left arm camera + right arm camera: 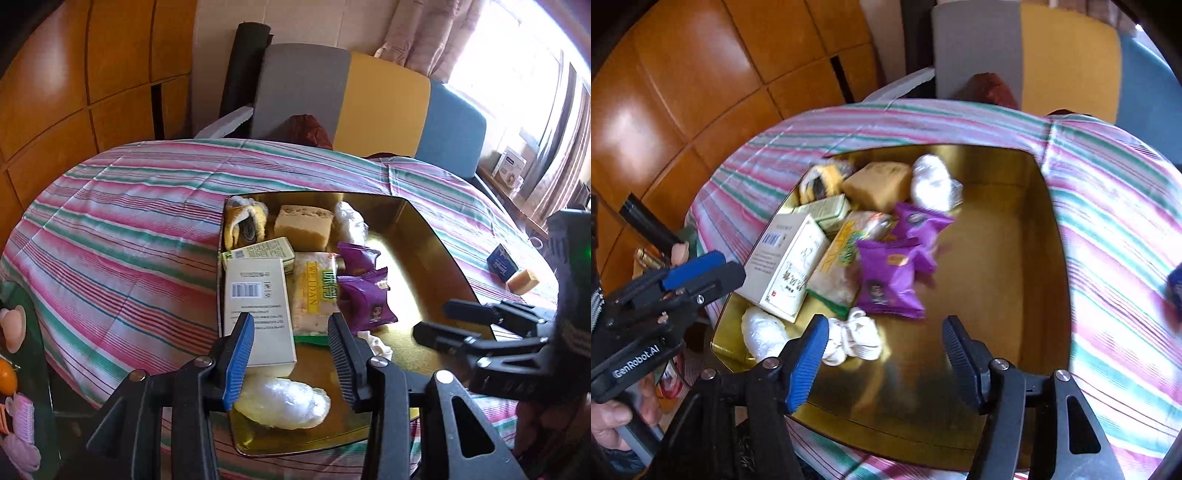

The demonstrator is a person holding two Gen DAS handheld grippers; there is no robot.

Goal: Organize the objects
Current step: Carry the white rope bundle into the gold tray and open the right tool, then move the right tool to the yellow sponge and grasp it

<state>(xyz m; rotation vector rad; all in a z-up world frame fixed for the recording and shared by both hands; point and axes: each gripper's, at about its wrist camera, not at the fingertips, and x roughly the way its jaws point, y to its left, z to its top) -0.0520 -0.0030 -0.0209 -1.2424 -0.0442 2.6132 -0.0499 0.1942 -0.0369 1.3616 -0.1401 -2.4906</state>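
A gold tray [424, 258] [1008, 266] lies on a striped cloth. In its left half are a white box [256, 306] [786, 266], a green box [262, 253], a yellow sponge [303, 225] [882, 182], a WEIDAN packet [314, 291], two purple packets [364, 295] [890, 280], a white knotted cloth [853, 338] and clear wrapped lumps [284, 404]. My left gripper [291, 358] is open and empty above the tray's near edge. My right gripper [882, 363] is open and empty over the tray's near part. It shows at the right in the left wrist view [454, 317].
A blue box [501, 263] and a tan block [522, 281] lie on the cloth right of the tray. A striped sofa [369, 99] stands behind the table. Orange wooden panels [74, 92] fill the left. Small pink items [22, 417] sit at the far left.
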